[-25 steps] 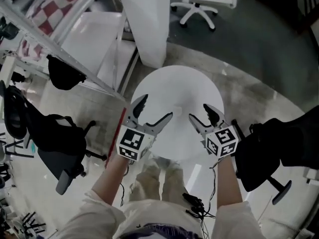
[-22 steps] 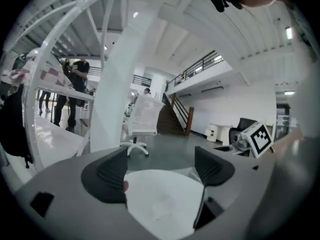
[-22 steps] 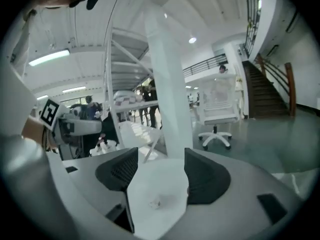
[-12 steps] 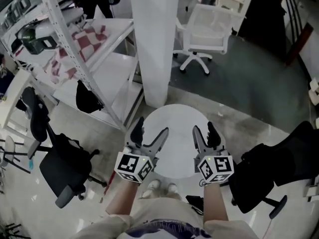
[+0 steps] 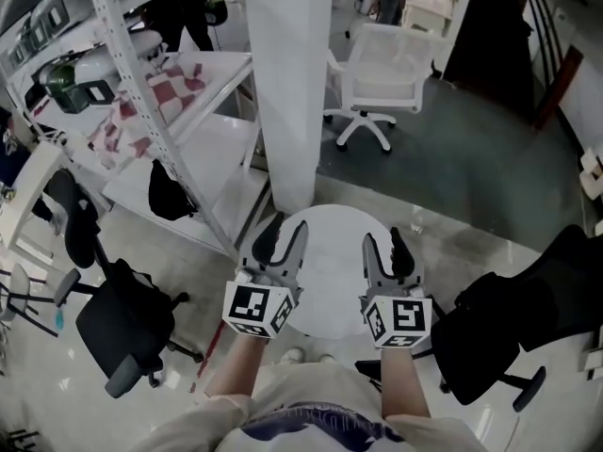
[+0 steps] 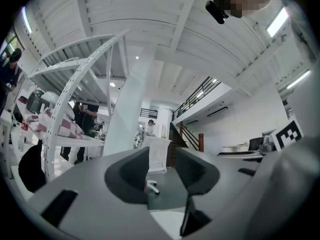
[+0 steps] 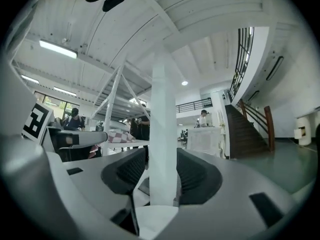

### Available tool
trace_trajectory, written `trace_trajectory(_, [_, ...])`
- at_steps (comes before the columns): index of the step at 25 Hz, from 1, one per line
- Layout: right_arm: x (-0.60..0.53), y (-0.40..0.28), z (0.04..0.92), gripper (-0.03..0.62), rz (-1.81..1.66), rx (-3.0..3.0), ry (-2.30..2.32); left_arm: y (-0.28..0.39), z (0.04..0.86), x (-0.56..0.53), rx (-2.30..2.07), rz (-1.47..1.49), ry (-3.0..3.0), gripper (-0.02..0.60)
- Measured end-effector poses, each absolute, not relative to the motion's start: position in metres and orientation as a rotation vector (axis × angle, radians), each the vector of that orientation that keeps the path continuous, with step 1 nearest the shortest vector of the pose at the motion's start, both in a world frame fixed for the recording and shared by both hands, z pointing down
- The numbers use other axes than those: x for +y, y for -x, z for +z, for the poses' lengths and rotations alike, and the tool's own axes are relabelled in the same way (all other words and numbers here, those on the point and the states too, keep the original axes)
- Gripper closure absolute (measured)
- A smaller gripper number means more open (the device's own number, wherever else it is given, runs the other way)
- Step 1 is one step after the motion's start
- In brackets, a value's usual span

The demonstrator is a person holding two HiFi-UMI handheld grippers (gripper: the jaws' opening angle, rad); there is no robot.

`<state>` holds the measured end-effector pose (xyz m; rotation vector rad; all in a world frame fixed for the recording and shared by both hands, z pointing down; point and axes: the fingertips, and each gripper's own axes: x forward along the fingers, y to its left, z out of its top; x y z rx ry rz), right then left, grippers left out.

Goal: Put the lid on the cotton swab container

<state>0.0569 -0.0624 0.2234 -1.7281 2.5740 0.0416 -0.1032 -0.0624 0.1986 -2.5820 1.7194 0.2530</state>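
The left gripper [image 5: 287, 227] and the right gripper [image 5: 382, 237] hang side by side over a small round white table [image 5: 330, 281]. Each gripper's jaws have just been closing. They are part way apart and pinch nothing, and only the far room shows through the gaps. The table top looks bare. A tall white pillar [image 5: 287, 83] stands behind the table, with a white chair [image 5: 382, 73] beyond it. No view shows the cotton swab container or its lid.

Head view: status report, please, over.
Left gripper and right gripper both empty, jaws apart, just been closing. No swab container or lid in view. Round white table below them.
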Motion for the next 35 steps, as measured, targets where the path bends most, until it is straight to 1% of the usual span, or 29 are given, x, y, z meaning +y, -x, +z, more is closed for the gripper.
trace_trajectory(4, [-0.058, -0.072, 0.218, 0.385, 0.076, 2.541, 1.786, 0.095, 0.189, -0.057, 1.713, 0.214, 2.518, 0.489])
trace_trajectory(6, [-0.057, -0.077, 0.218, 0.384, 0.078, 2.532, 1.806, 0.093, 0.187, -0.055, 1.716, 0.205, 2.492, 0.502])
trace_trajectory(12, [-0.051, -0.078, 0.218, 0.382, 0.094, 2.528, 1.828, 0.095, 0.187, -0.052, 1.758, 0.212, 2.463, 0.505])
trace_trajectory(15, [-0.05, -0.078, 0.219, 0.382, 0.105, 2.532, 1.835, 0.099, 0.184, -0.048, 1.792, 0.243, 2.422, 0.568])
trace_trajectory(19, [-0.05, -0.078, 0.217, 0.384, 0.12, 2.521, 1.848, 0.095, 0.183, -0.046, 1.776, 0.235, 2.422, 0.581])
trace_trajectory(25, [-0.054, -0.075, 0.22, 0.396, 0.134, 2.517, 1.857, 0.094, 0.185, -0.048, 1.769, 0.213, 2.415, 0.581])
trace_trajectory(32, [-0.056, -0.072, 0.219, 0.458, 0.173, 2.526, 1.859, 0.096, 0.187, -0.049, 1.768, 0.198, 2.411, 0.581])
trace_trajectory(35, [-0.057, -0.07, 0.218, 0.543, 0.195, 2.532, 1.856, 0.096, 0.187, -0.051, 1.766, 0.19, 2.411, 0.581])
